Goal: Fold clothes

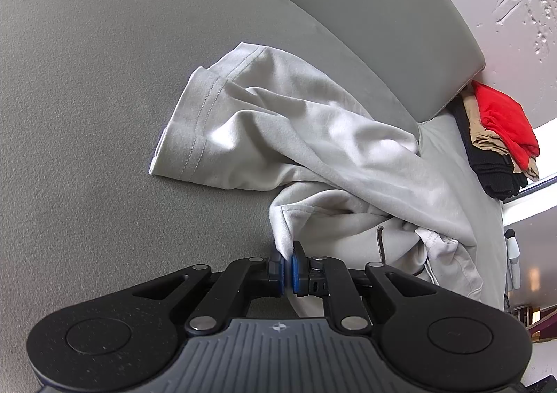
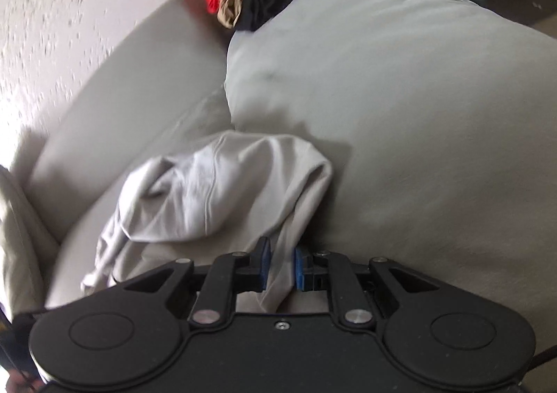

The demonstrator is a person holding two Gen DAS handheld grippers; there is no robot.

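Pale grey T-shirt (image 1: 313, 149) lies crumpled on the sofa cushion (image 1: 87, 97), unfolded. Left gripper (image 1: 288, 262) and right gripper (image 2: 280, 266) each pinch an edge; spreading and every fold remain.

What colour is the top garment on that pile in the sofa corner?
Bright red, clearest in the left wrist view.
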